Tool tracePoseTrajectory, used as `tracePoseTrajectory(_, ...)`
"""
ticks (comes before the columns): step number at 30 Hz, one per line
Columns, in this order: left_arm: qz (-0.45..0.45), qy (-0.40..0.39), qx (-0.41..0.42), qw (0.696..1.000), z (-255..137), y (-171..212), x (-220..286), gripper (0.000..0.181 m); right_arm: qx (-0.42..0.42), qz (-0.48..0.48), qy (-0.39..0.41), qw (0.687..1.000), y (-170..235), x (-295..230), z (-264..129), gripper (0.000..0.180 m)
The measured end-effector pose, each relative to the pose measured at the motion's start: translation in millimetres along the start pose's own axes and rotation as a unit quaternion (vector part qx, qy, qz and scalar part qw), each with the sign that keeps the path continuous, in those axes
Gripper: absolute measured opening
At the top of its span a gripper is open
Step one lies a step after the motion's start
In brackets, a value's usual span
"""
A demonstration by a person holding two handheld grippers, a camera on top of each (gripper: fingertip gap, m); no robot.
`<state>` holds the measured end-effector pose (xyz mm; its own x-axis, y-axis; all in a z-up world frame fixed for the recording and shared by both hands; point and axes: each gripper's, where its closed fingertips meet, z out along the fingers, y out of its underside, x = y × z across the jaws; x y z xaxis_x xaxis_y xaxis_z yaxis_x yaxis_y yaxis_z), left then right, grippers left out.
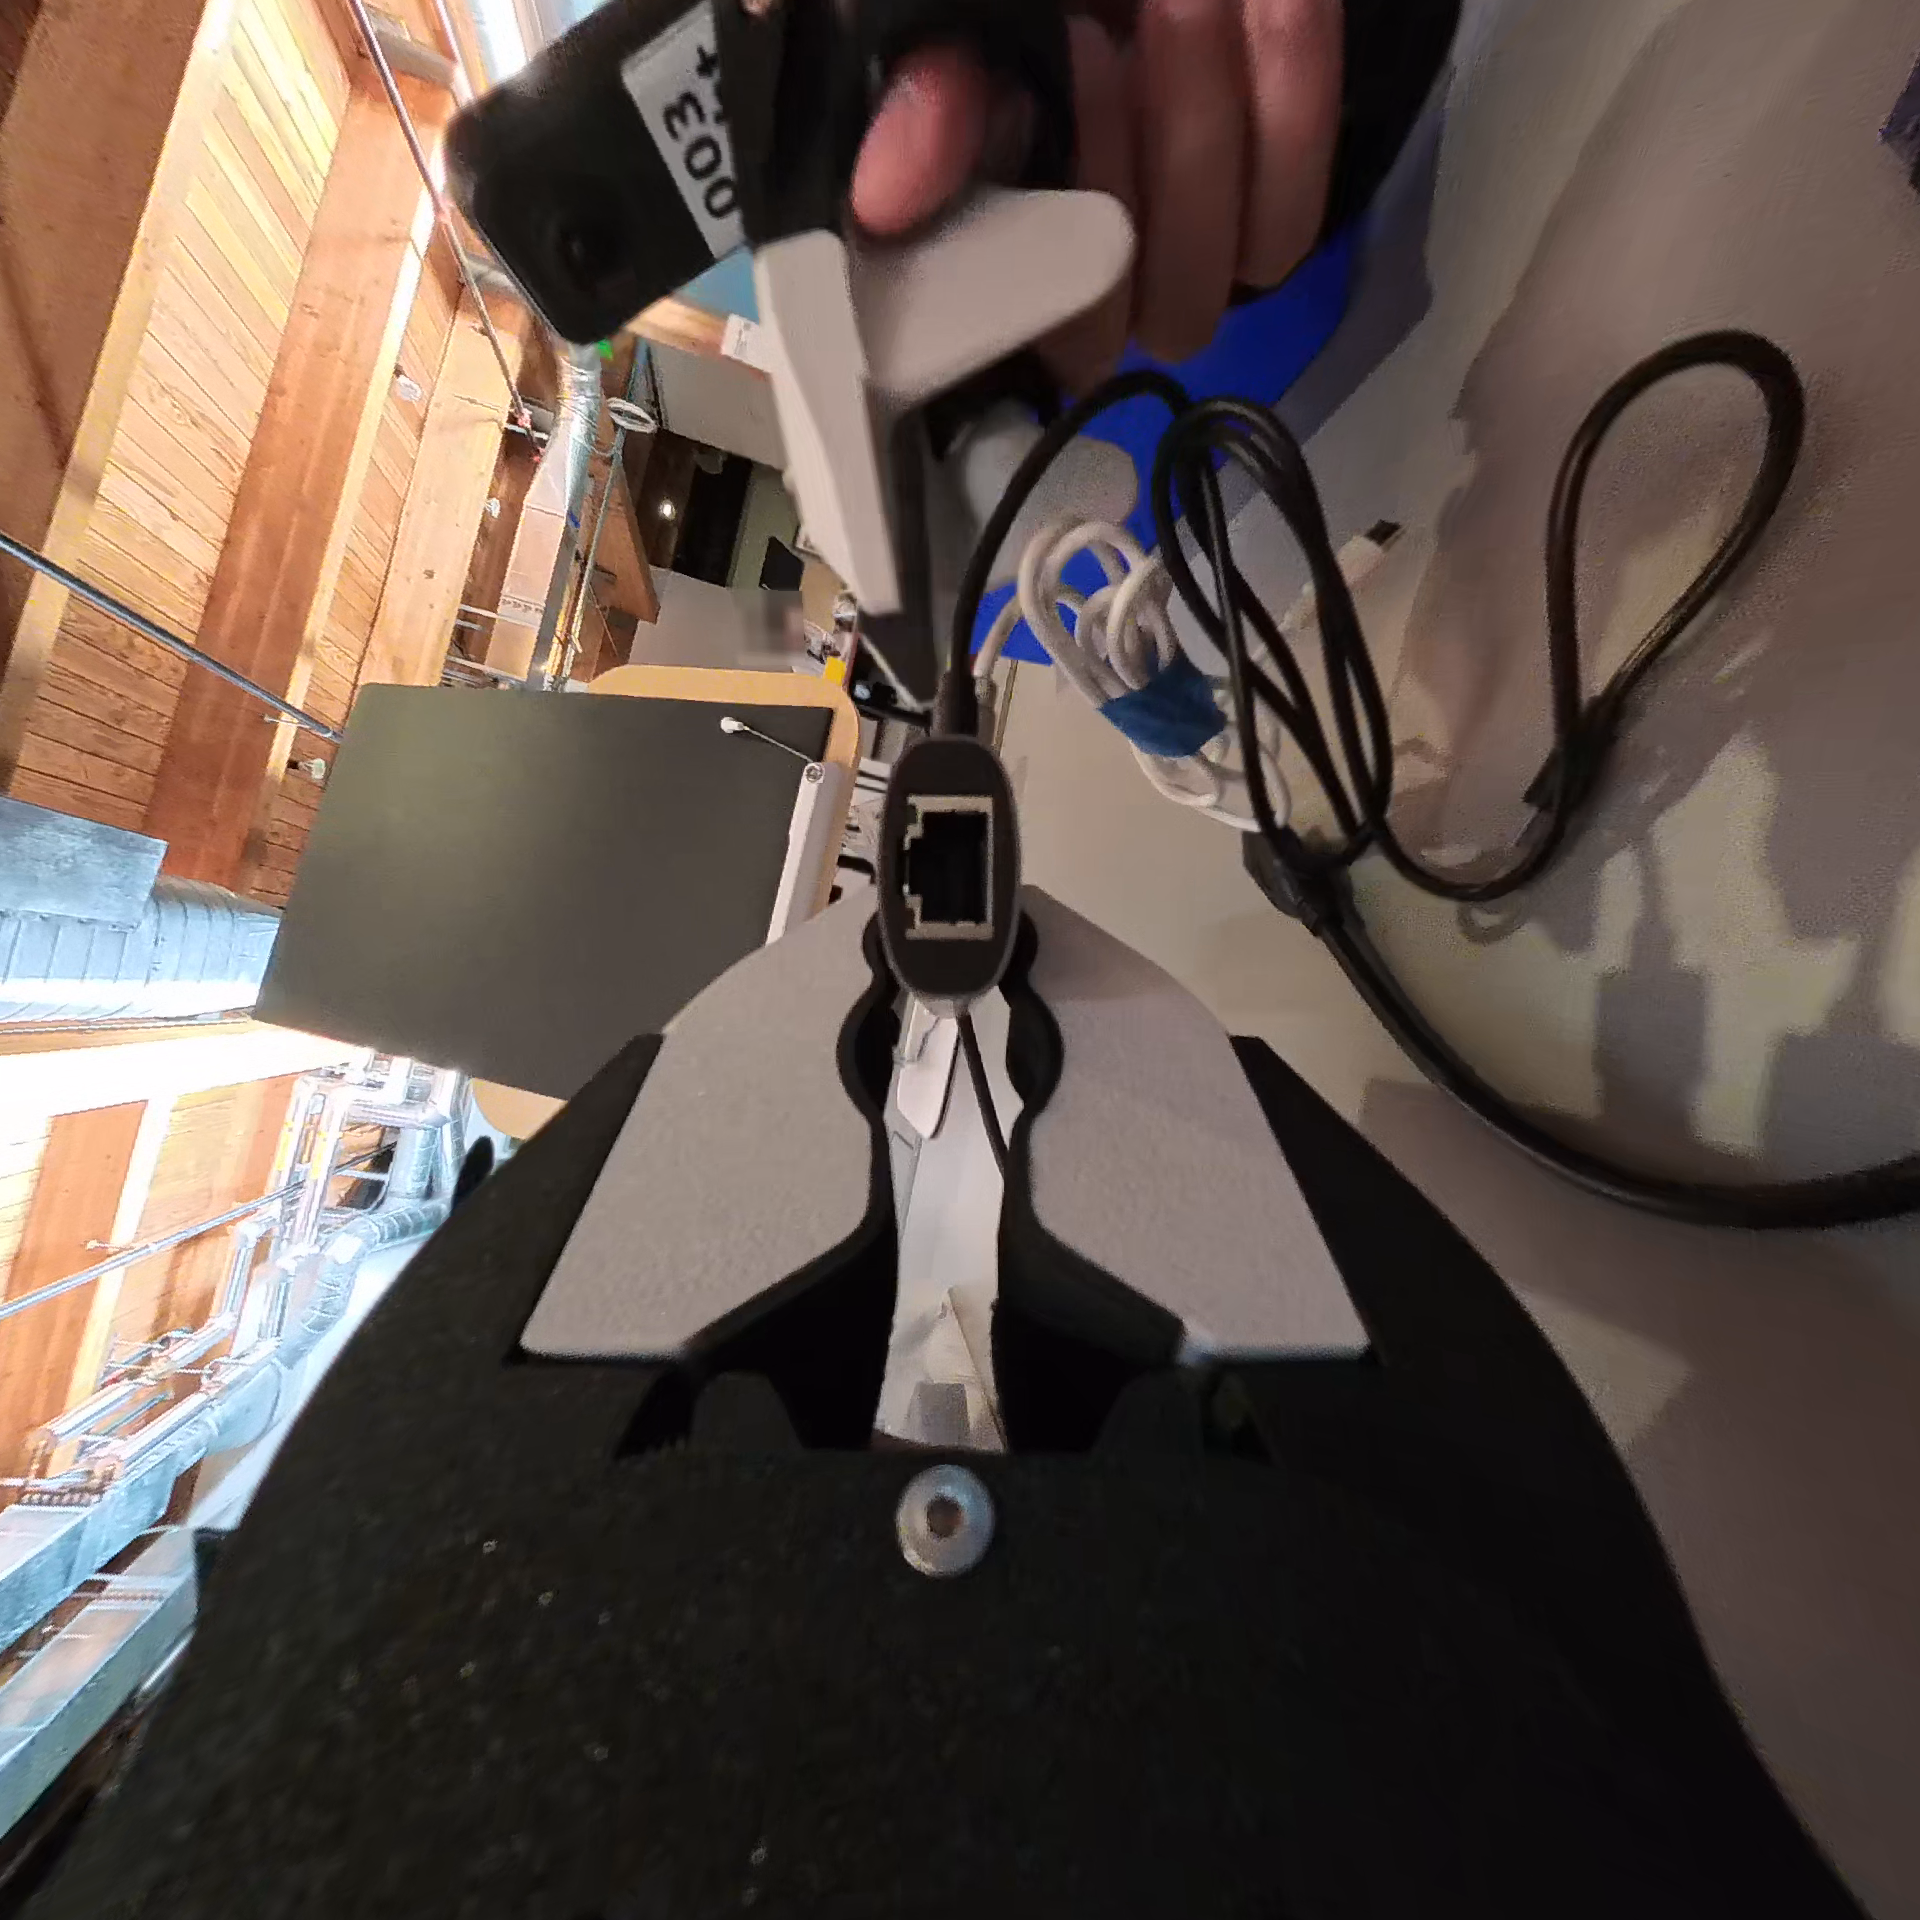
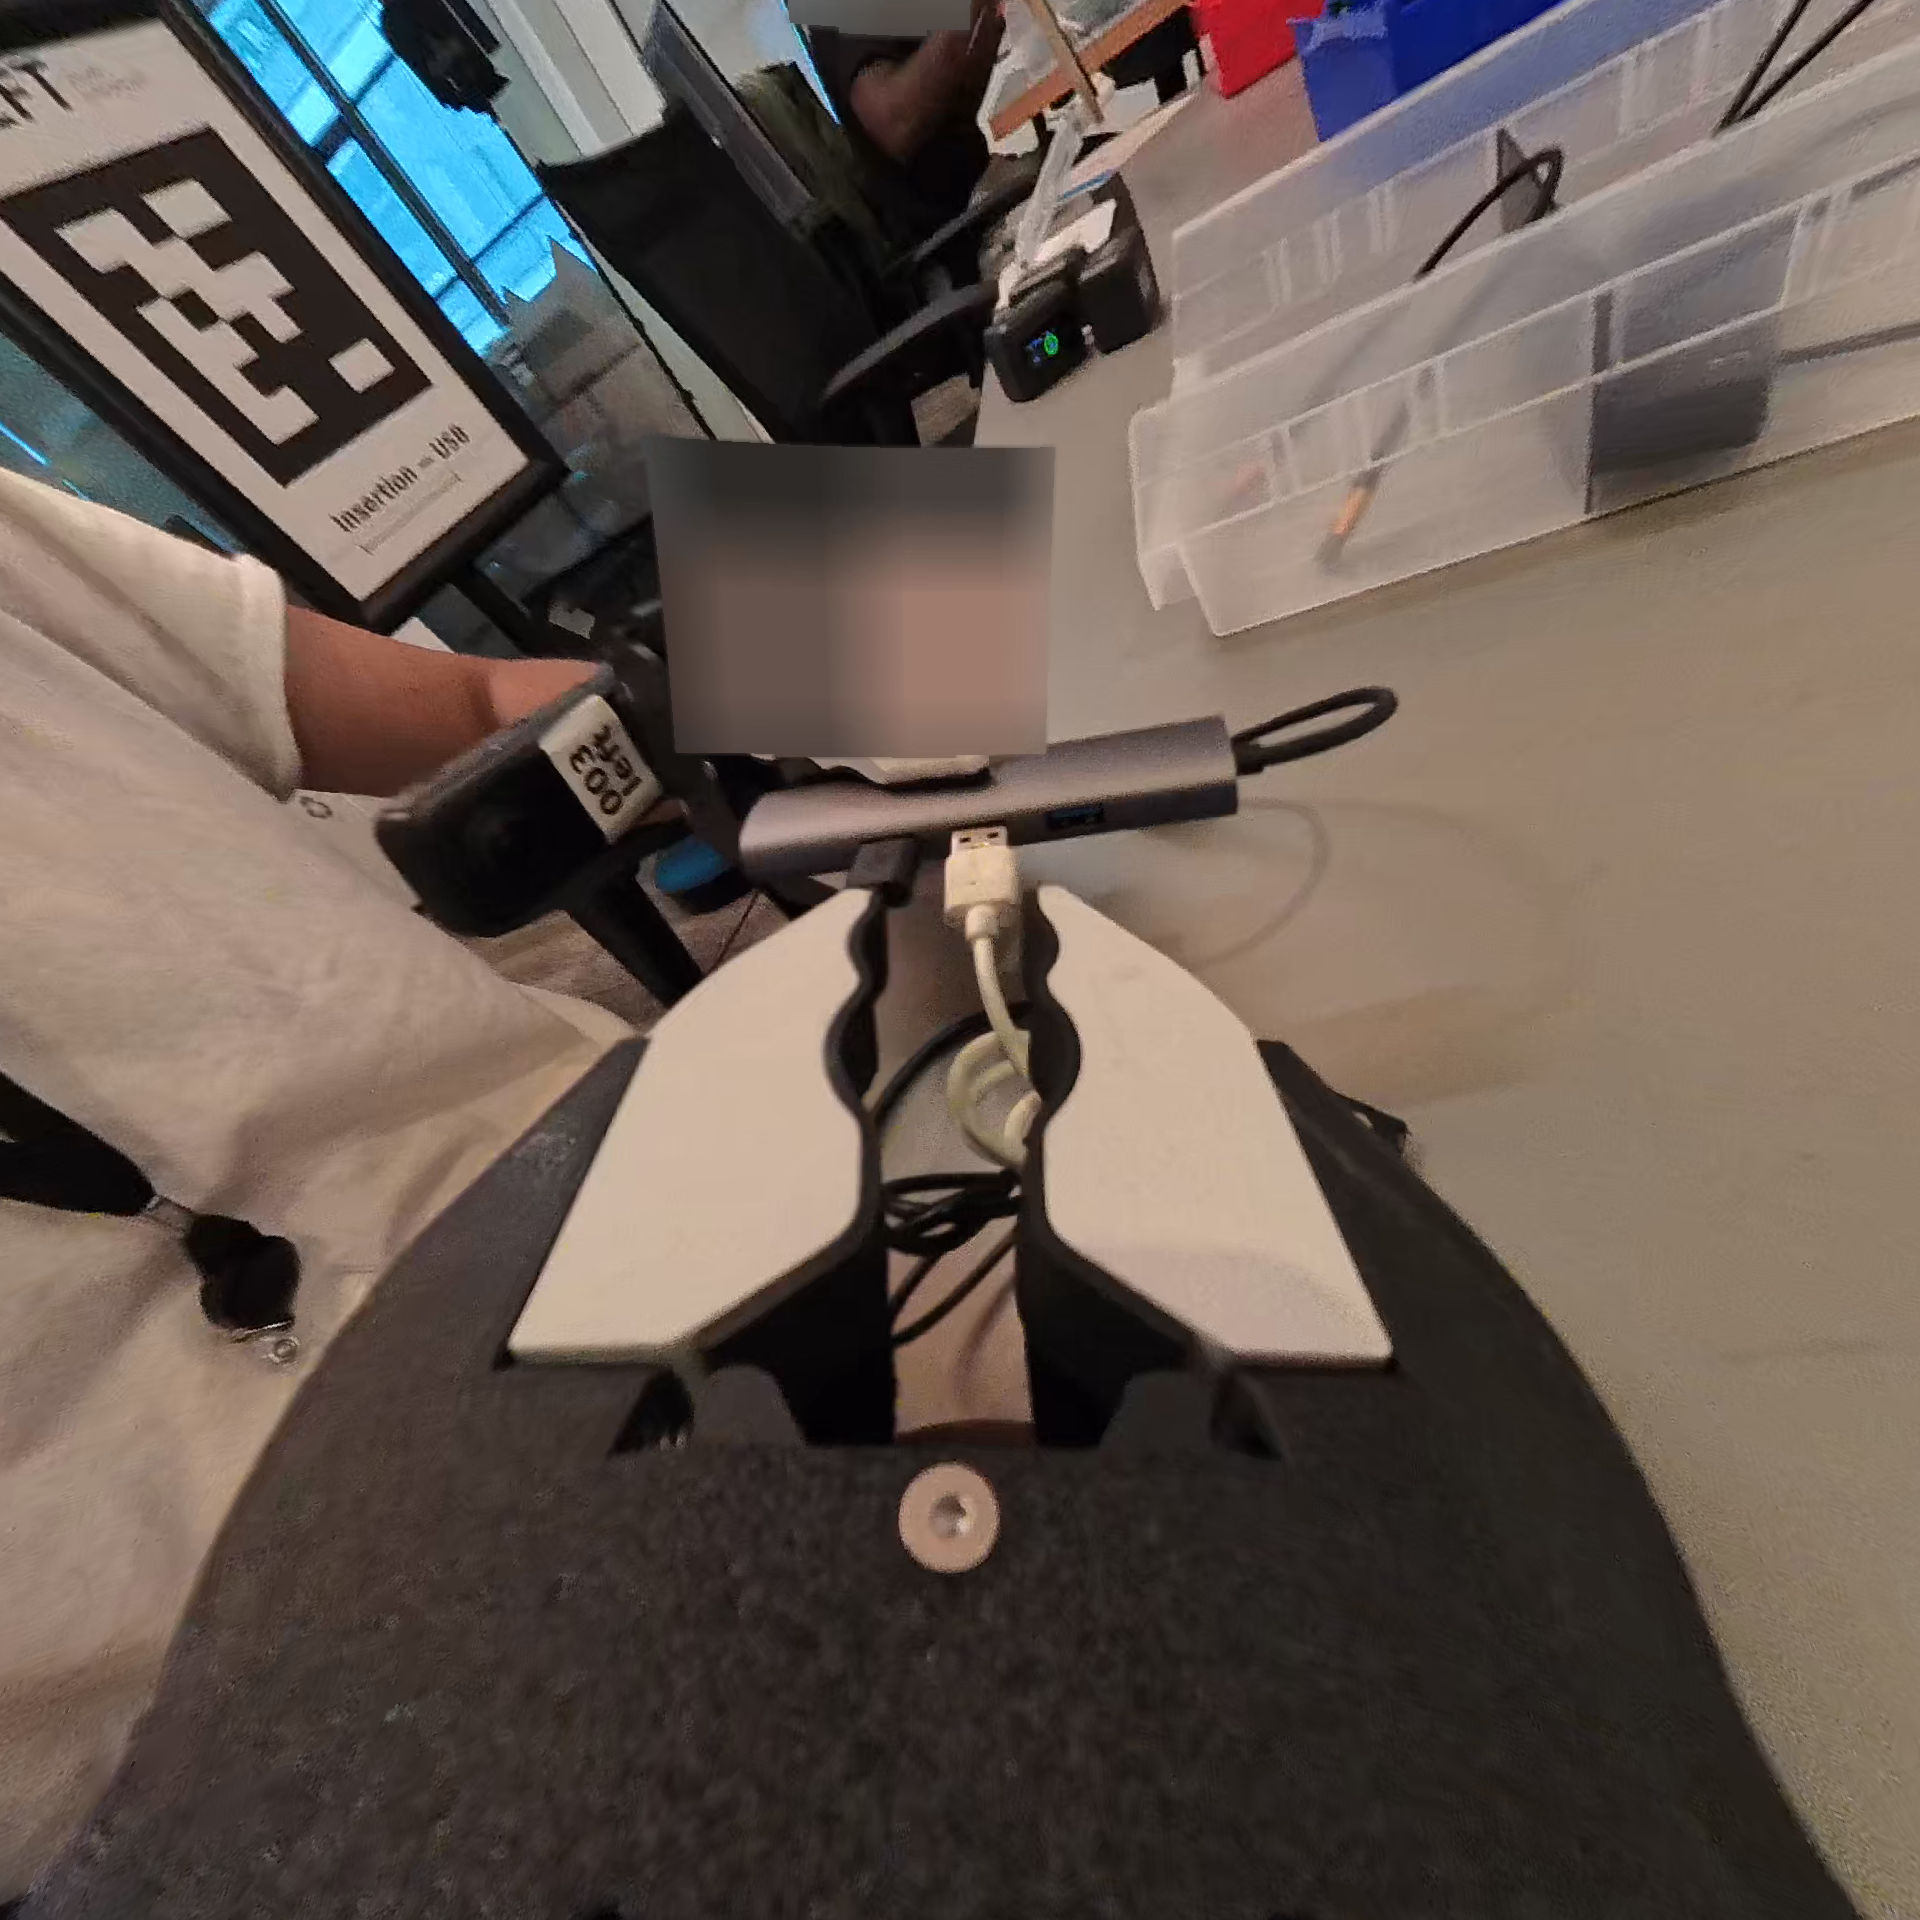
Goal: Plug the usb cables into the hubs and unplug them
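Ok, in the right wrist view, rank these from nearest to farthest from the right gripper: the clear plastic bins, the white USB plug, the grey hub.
1. White USB plug: between the fingertips of the right gripper, metal end pointing at the hub.
2. Grey hub: just beyond the plug, lying crosswise, with a black plug already in it at left.
3. Clear plastic bins: far back on the table, upper right.

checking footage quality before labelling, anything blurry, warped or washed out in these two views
Left wrist view: the right gripper and the hand on it are motion-blurred, the hub is sharp, the window area at lower left is blown out, and the wide-angle lens bends the table edge. Right wrist view: the white usb plug is crisp, the clear bins are soft, and a mosaic patch covers the centre.
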<state>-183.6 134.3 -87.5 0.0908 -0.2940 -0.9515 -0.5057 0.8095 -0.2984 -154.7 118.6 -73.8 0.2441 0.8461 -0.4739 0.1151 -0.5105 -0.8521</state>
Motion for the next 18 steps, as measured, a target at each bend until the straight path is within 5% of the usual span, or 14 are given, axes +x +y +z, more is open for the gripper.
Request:
tracePoseTrajectory(7,-0.138,0.034,0.086,0.986,-16.1,-25.1,-13.3,0.017,0.033,-0.109,0.099,0.989,-26.0,13.1,-35.8,0.034)
tracePoseTrajectory(12,-0.177,0.051,0.106,0.977,-15.8,-33.0,-13.8,0.017,-0.052,-0.202,0.124,0.97,2.0,14.6,-1.8,0.033)
tracePoseTrajectory(18,-0.194,0.069,0.111,0.972,-14.1,-34.9,-6.5,0.017,-0.05,-0.178,0.091,0.979,11.2,17.5,17.2,0.034)
